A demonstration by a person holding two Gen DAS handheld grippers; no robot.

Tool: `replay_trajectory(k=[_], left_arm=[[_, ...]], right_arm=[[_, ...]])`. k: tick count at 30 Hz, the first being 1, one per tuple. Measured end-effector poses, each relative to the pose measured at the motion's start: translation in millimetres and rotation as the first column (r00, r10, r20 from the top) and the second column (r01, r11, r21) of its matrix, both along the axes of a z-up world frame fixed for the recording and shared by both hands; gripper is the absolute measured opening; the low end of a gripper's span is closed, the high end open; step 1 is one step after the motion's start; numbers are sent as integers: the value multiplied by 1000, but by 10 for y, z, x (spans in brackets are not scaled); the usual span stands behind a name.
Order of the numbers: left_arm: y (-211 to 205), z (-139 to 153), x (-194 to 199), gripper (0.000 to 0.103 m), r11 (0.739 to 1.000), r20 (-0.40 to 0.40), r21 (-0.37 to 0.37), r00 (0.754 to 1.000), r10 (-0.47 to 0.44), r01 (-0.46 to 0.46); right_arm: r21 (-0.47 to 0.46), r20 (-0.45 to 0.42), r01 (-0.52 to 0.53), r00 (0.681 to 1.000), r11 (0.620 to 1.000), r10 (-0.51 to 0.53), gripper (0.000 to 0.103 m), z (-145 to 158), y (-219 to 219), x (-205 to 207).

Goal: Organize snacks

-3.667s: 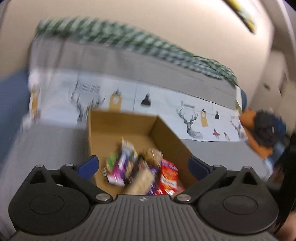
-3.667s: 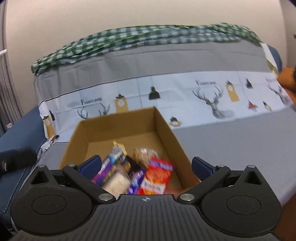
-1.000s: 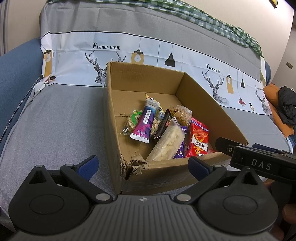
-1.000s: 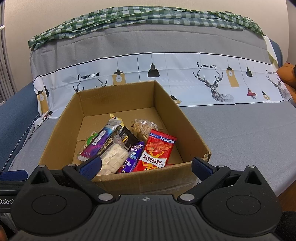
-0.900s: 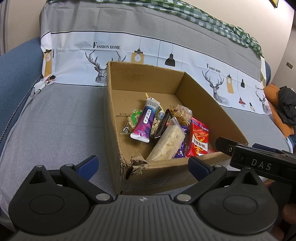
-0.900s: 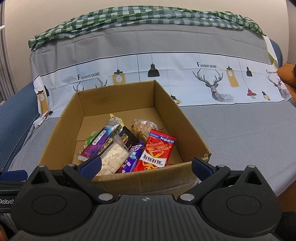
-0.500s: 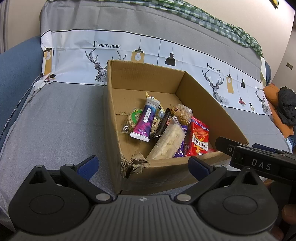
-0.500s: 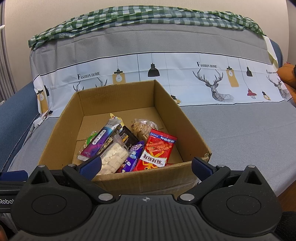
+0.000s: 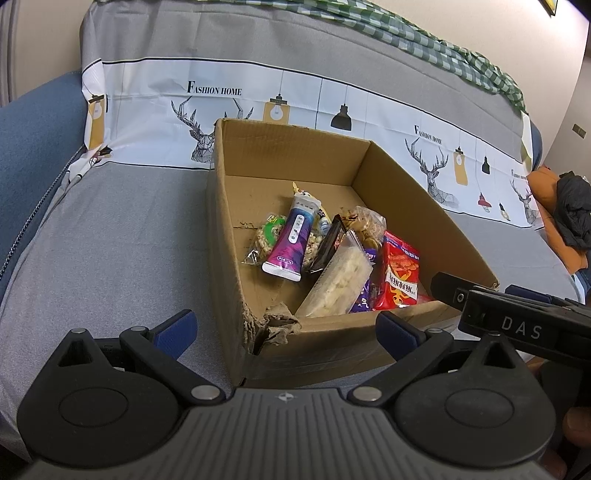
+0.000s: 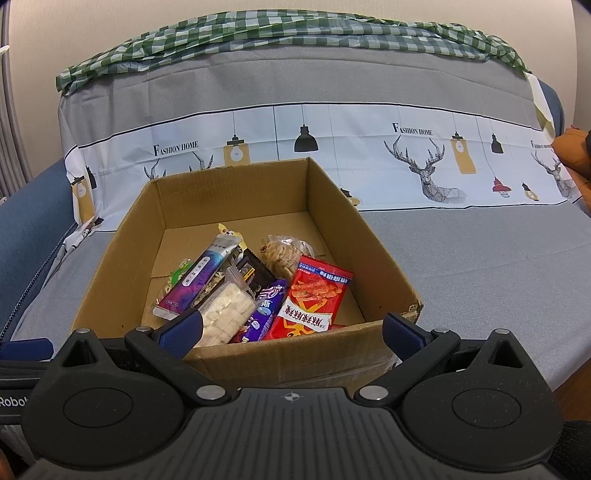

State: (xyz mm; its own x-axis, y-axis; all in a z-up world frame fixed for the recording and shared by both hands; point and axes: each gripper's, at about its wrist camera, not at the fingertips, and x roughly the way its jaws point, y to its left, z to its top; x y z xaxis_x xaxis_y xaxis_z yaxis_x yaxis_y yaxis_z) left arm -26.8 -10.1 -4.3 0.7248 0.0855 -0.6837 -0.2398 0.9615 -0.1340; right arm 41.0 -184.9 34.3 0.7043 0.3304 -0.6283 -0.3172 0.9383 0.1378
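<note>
An open cardboard box stands on a grey sofa seat. In it lie several snack packs: a purple-white pack, a red pack, a clear pack of white pieces, a black bar and a bag of cookies. My left gripper is open and empty, in front of the box's torn near-left corner. My right gripper is open and empty, just before the box's near wall. The right gripper's body shows at the right of the left wrist view.
The sofa back carries a grey and white deer-print cover with a green checked cloth on top. A blue armrest is at the left. Orange and dark fabric lies at the far right.
Both grippers were moving and blurred 3.7 s ago and sat higher over the box. Over the last second they have stayed almost still, both open.
</note>
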Motion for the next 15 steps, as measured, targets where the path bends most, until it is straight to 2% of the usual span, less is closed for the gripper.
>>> replay_trajectory(k=[15], left_arm=[[23,5,28,103,1000,20,4,1000,3,-3]], right_arm=[[4,-29,23,999,1000,-23,102,-3,29,21]])
